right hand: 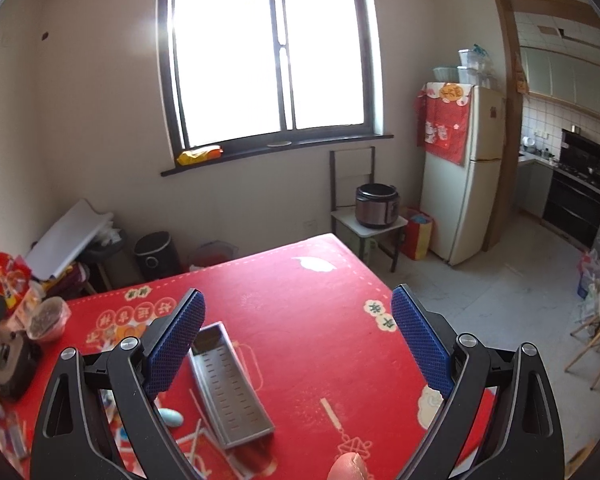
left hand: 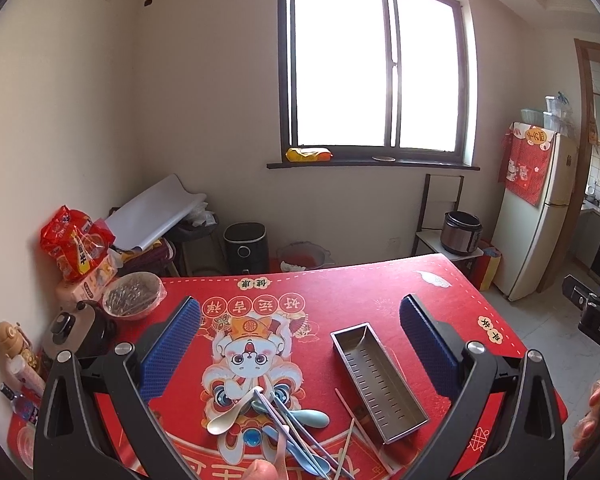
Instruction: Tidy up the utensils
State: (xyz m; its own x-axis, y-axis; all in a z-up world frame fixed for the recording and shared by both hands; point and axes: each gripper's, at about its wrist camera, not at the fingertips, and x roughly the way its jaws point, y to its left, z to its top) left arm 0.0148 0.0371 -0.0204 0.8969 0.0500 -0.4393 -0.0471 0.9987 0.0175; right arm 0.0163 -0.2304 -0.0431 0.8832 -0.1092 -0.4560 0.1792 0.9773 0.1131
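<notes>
A perforated steel utensil tray (left hand: 380,380) lies empty on the red tablecloth (left hand: 340,292). To its left sits a loose pile of spoons and chopsticks (left hand: 284,428): a cream spoon (left hand: 230,416), blue-green spoons (left hand: 312,418) and several pale chopsticks (left hand: 346,454). My left gripper (left hand: 300,340) hangs open above the pile and tray, nothing between its blue pads. My right gripper (right hand: 298,336) is open too, over the bare cloth right of the tray (right hand: 230,384). One blue spoon (right hand: 172,416) shows beside its left finger.
Along the table's left edge stand a covered bowl (left hand: 132,294), a dark kettle (left hand: 76,332), bottles and snack bags (left hand: 74,240). A fridge (right hand: 464,168), a chair with a rice cooker (right hand: 376,204) and open floor lie to the right. A fingertip (left hand: 262,470) shows at the bottom.
</notes>
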